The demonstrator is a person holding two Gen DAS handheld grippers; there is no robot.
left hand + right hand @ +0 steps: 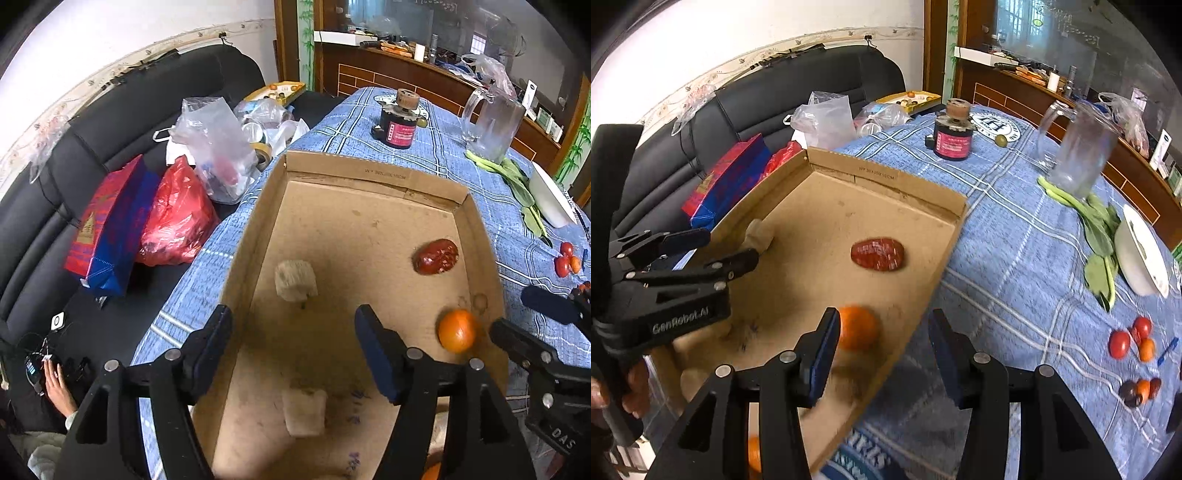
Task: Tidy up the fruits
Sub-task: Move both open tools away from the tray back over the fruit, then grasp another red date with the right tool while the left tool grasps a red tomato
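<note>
The box (369, 221) is cut off at the bottom of both views, so its near wall is out of sight. A second orange fruit shows only as a sliver behind the tool arms at the bottom edge of each view (753, 454). The pale lump (295, 280) near the box's left wall is too blurred to name, and in the right wrist view the left tool (716, 251) partly covers it. A whitish patch (304, 413) on the box floor is also unclear.

The red fruit (436, 256) lies on the box floor toward the right wall, its long axis running roughly across the box and tilted slightly. The orange (457, 330) sits nearer, close to the right wall; it is round, with no clear axis. In the right wrist view it is partly hidden by the right tool's left finger (822, 354).

The left tool (295, 343) hangs over the box, jaws apart, nothing between them. The right tool (882, 350) straddles the box's right wall, jaws moderately apart and empty.

Small tomatoes (1130, 339) and dark fruits (1139, 391) lie on the surface (1015, 258) right of the box; their kinds are hard to tell.
</note>
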